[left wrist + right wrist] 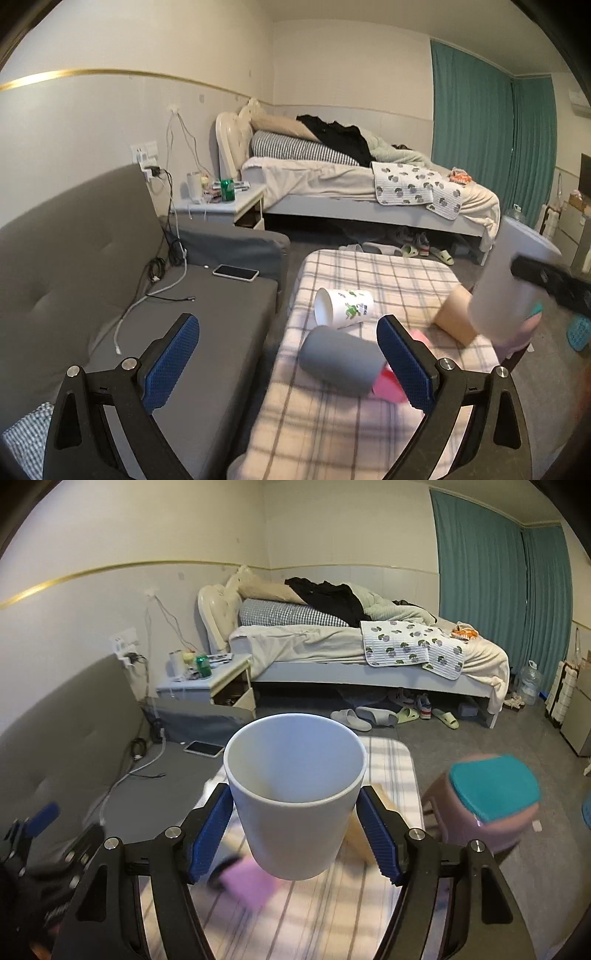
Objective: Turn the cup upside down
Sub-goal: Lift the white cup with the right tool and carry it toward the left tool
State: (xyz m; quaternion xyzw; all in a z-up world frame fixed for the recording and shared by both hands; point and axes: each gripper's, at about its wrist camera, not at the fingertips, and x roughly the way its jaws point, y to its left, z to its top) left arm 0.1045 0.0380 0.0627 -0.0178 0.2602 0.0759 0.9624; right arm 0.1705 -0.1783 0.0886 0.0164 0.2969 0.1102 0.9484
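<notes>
My right gripper (295, 834) is shut on a plain white cup (295, 797), held upright with its mouth up, above the plaid-covered table (332, 915). The same cup shows blurred at the right of the left wrist view (506, 291). My left gripper (288, 354) is open and empty, low over the table's near left edge. Between its fingers lie a grey cup (340, 360) on its side and a white cup with green print (345, 308), also on its side. A pink cup (388, 386) lies partly behind the right finger.
A tan cup (456, 319) lies on the table's right side. A grey sofa (129, 295) with a phone (235, 273) and cables stands to the left. A pink stool with a teal top (491, 801) stands to the right. A bed and nightstand are behind.
</notes>
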